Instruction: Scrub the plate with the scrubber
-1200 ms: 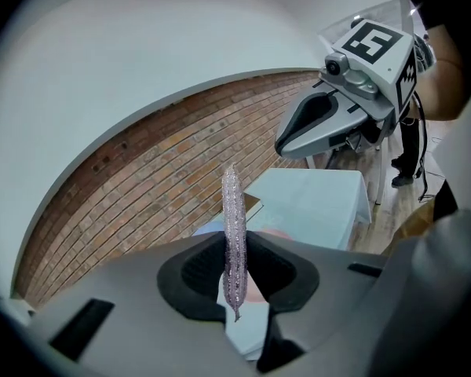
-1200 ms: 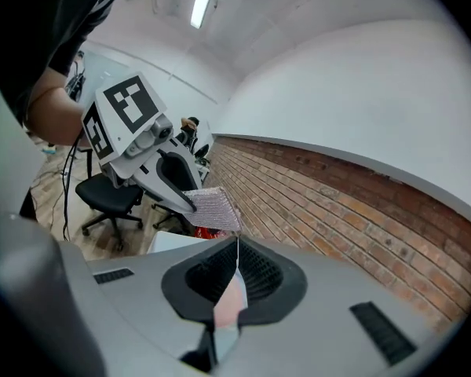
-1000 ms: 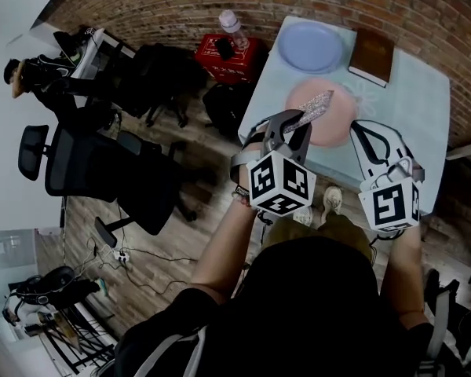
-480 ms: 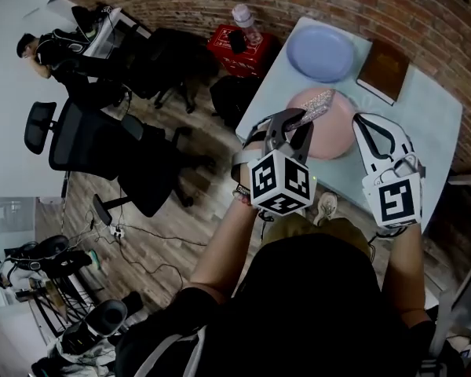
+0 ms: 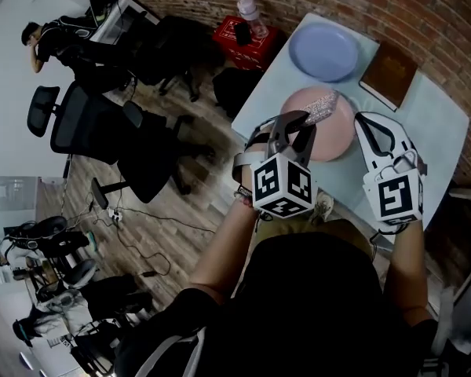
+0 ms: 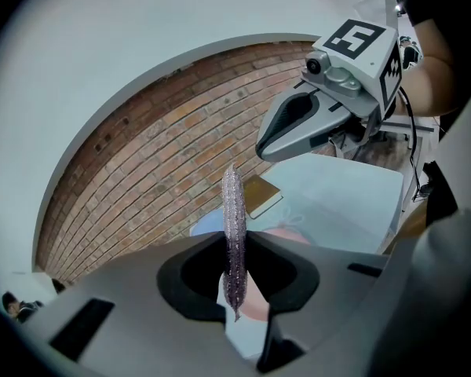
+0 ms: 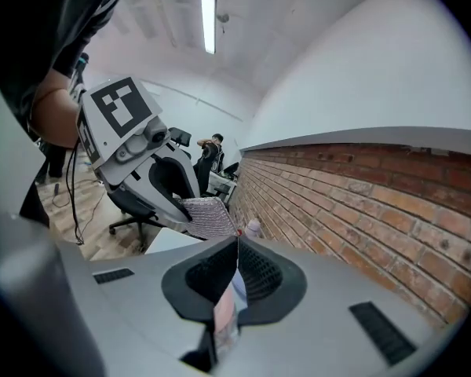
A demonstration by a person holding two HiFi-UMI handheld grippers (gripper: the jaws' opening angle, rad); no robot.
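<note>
Plate findings are entered against the table (image 5: 436,124), the largest item: a pale top set against a brick wall, its left edge dropping to open floor. The pink plate (image 5: 337,138) lies flat near that left edge, in front of us. A blue plate (image 5: 323,52) sits beyond it toward the wall, apart from it, and a brown book (image 5: 388,73) lies just right of the blue one.

The left gripper (image 5: 297,122) is clamped on one end of the glittery scrubber (image 5: 319,107). Most of the pad projects past the jaws over the pink plate's far rim, which we judge leaves a free working face. We cannot tell whether it touches the plate.

The right gripper (image 5: 364,121) has its jaws together with nothing between them. It hangs beside the plate's right rim, and we judge it is placed to steady the plate.

Bare table lies right of the plate. Strokes toward the left risk pushing the plate off the edge.
</note>
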